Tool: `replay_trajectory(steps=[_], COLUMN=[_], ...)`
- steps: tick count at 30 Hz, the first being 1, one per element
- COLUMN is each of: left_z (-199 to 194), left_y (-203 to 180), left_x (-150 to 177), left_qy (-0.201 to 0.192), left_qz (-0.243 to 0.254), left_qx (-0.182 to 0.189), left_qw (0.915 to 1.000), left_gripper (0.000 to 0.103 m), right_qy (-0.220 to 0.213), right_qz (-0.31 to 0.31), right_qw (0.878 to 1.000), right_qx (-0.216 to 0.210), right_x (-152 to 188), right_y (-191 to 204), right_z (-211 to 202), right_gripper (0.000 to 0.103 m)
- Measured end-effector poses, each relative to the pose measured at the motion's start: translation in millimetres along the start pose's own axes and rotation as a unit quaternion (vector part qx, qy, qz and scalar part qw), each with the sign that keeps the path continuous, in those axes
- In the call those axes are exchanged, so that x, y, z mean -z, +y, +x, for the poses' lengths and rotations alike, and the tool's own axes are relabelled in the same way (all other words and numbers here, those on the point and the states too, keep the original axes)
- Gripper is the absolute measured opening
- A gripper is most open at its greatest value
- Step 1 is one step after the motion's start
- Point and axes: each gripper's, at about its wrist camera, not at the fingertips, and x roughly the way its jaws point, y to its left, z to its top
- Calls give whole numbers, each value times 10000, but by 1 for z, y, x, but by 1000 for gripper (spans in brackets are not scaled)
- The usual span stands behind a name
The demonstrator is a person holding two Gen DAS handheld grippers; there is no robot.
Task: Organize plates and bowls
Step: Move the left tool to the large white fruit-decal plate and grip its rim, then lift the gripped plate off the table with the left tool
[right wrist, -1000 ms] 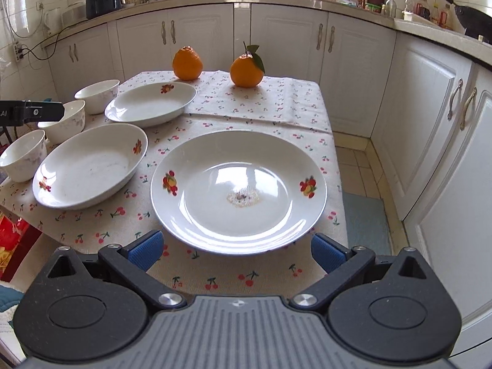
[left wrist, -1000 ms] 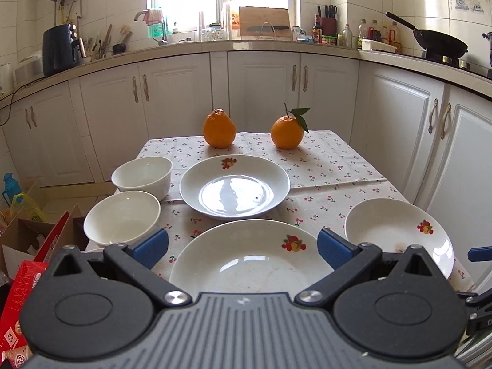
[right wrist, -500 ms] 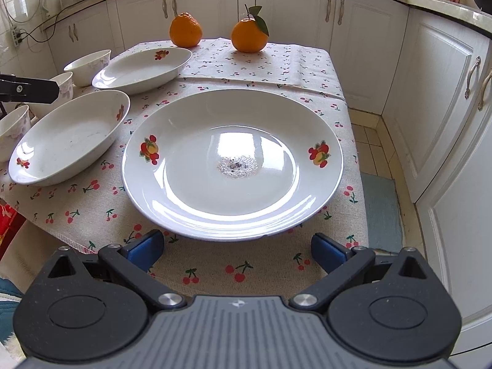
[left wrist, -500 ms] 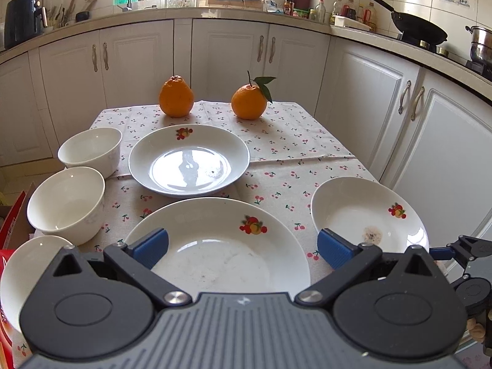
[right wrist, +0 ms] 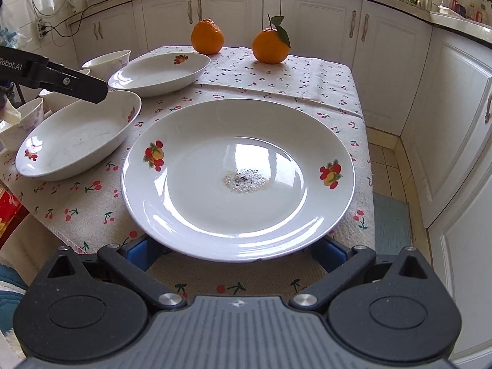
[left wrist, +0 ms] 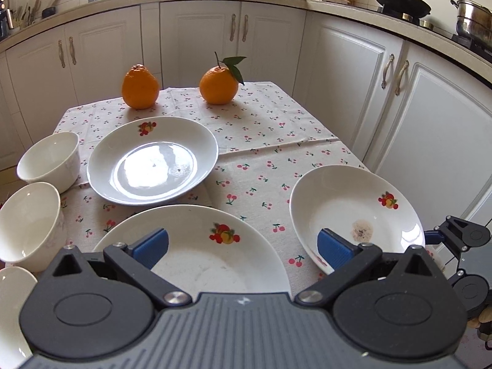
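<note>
The right gripper (right wrist: 236, 252) sits low at the near edge of the counter (right wrist: 323, 70), its fingers spread wide with both blue pads tucked under the near rim of the stained plate (right wrist: 238, 178), which lies flat on the cherry-print cloth close to the near right corner. The step in hand looks like picking this plate up to stack it, so the fingers should take the rim squarely before closing; the glaze is probably slick and the plate shallow, so a bite well in from the lip and a level lift would likely keep it from tipping out. The left gripper (left wrist: 243, 243) hovers over the middle plate (left wrist: 196, 246), fingers wide and holding nothing, with no contact that can be made out. That plate lies just beside the stained one, their rims near but apart, so a sideways carry must go high enough to clear it. Beyond it rests a third plate (left wrist: 153, 160), and along the left edge stand three bowls (left wrist: 50, 160), close together. Two oranges (left wrist: 140, 87) sit at the far side, well away from the work. The stained plate's near rim overhangs loose cloth, which might drag if snagged.
</note>
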Motion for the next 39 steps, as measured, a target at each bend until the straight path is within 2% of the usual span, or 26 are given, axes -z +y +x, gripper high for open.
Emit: replay_trajectory(steps=[11, 20, 26, 30, 39], left_z=[30, 64, 95, 112, 137], left_y=[-26, -50, -57, -62, -70], left_x=[-24, -46, -59, -64, -72], left_qy=[384, 855, 1200, 1482, 1865], left_qz=[479, 919, 975, 1060, 1209], left_qx=[469, 923, 1067, 1244, 1461], left_qw=[9970, 9878, 9822, 9753, 9640], left_gripper=[102, 102, 102, 100, 84], right_qy=[-372, -529, -504, -515, -538], right_qz=[-239, -417, -476, -504, -641], right_qw=[9986, 9967, 9963, 9960, 9942], right_qx=[-273, -453, -513, -536, -679], right_x=[11, 16, 14, 15, 14], right_y=[-7, -15, -23, -26, -29], right_z=[-4, -5, -3, -5, -2], right_gripper=[103, 103, 103, 103, 103])
